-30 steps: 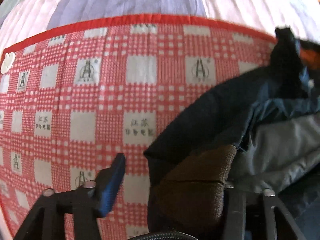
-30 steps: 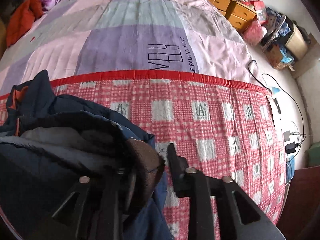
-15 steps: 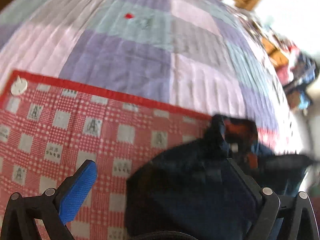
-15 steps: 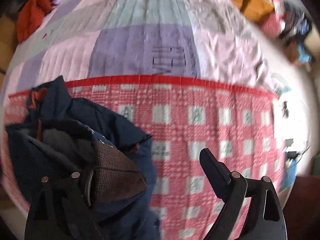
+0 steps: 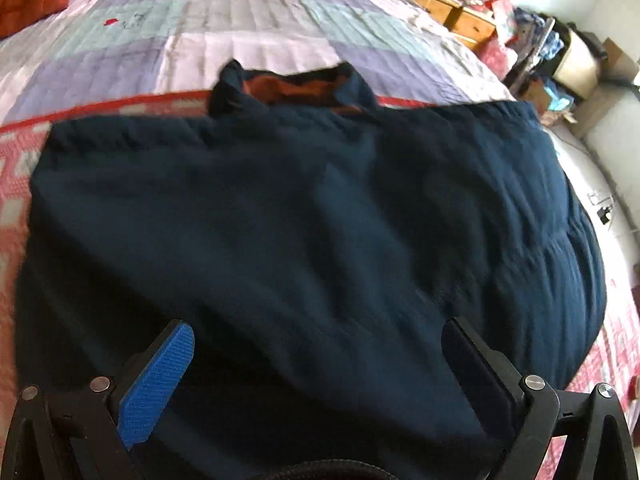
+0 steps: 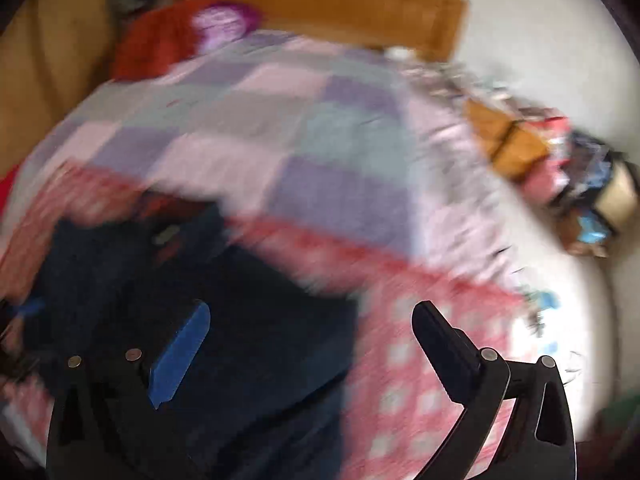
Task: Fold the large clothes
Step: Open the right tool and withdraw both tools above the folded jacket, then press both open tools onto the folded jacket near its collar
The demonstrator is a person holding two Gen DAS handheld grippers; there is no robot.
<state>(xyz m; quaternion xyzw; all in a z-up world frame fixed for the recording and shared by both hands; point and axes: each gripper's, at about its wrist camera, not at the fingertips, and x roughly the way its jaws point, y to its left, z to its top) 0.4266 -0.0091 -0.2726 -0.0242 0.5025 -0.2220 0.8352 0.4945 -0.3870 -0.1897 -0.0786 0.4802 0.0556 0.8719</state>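
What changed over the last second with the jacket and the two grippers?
Both grippers let go of the brown cuffs. The left gripper now stands open; the right gripper is still opening, nothing between its fingers. The navy jacket now lies spread, collar away. The red checked blanket stayed put.

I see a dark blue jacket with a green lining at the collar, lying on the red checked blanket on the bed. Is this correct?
Not quite. The lining at the collar is orange, not green; the left wrist view shows it. The rest holds: the dark blue jacket lies on the red checked blanket on the bed.
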